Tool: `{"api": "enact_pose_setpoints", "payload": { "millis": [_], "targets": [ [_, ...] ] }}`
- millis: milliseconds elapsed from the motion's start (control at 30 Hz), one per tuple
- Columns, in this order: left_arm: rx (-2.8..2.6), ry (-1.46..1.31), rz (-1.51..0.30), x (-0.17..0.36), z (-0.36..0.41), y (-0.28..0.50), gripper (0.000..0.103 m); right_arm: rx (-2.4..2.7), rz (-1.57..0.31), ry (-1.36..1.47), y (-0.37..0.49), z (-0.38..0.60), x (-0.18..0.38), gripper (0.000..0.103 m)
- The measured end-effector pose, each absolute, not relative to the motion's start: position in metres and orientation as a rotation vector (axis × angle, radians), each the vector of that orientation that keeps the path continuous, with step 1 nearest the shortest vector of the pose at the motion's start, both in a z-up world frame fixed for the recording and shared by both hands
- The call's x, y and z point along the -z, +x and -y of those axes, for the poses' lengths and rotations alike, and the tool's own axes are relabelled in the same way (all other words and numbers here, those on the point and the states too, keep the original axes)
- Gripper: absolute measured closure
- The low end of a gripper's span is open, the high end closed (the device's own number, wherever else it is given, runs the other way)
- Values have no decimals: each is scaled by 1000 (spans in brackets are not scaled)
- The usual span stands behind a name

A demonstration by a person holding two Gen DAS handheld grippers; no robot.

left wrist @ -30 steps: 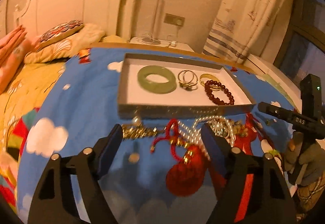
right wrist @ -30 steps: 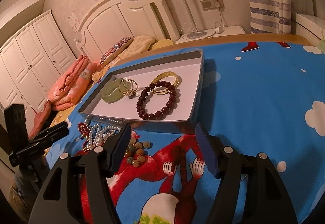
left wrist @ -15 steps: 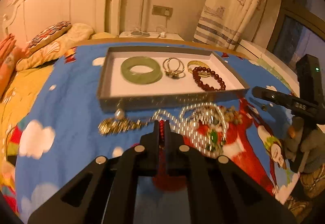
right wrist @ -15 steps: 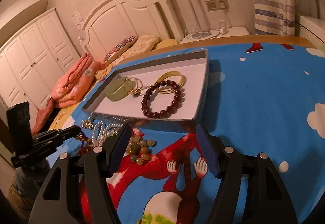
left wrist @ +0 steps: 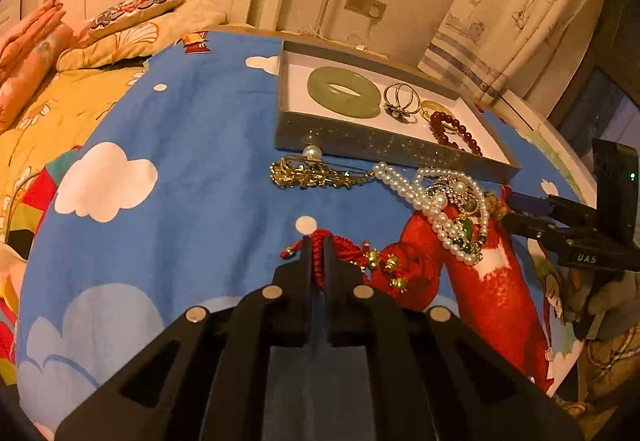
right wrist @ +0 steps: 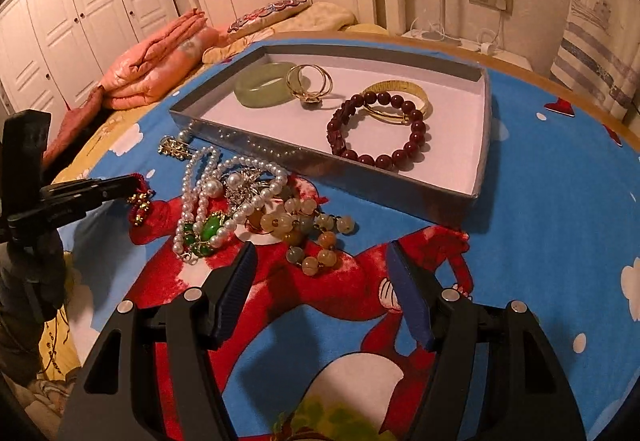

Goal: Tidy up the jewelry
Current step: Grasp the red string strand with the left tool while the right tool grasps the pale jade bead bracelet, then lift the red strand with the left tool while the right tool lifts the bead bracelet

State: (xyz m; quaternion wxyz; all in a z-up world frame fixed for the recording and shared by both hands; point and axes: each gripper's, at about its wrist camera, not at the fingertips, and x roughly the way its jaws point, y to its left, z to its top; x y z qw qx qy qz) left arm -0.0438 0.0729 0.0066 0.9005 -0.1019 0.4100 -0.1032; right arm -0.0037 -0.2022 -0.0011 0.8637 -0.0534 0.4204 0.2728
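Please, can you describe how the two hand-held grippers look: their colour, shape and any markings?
The left gripper and the right gripper are both matte black, angular frames with triangular cut-outs and round silver bolts at the joints. The right gripper's fingers carry ribbed blue pads. Seen from the left wrist view, its side bears small white letters, and a black block behind it shows a green light. The hand holding it wears a grey glove.

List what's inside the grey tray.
Inside the grey tray: a jade bangle, thin gold rings, a dark red bead bracelet and a gold bangle, which the beads partly cover.
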Motion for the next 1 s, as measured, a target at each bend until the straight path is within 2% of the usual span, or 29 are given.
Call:
{"api": "enact_pose_setpoints", "payload": {
  "millis": [233,300,333,367,400,467,600,700,767,833,933,1000],
  "targets": [
    [231,-242,-851,-6,-74,-43,96,-526,-874,-259,0,177,4,37],
    [234,-250,-851,-6,-75,-44,95,-532,-865,-269,0,174,4,45],
    [235,-249,-850,-6,-75,-44,94,-537,-861,-272,0,173,4,53],
    [236,-248,-850,-6,-74,-44,93,-541,-850,-282,-3,172,3,68],
    [237,-247,-849,-6,-74,-45,92,-541,-841,-290,-5,171,2,79],
    [241,-245,-848,-6,-73,-45,90,-541,-833,-303,-13,173,2,92],
    [252,-251,-847,-6,-73,-44,86,-572,-832,-222,-30,190,-3,92],
    [283,-255,-845,-7,-71,-44,76,-577,-849,-175,-42,204,-2,92],
    [316,-258,-843,-7,-70,-44,63,-572,-856,-160,-49,210,-1,92],
    [345,-257,-843,-8,-68,-43,56,-563,-856,-160,-52,212,0,92],
    [346,-238,-843,-9,-65,-43,55,-556,-854,-166,-52,211,0,92],
    [324,-210,-842,-9,-61,-44,60,-556,-848,-157,-53,212,-1,92]
  ]
}}
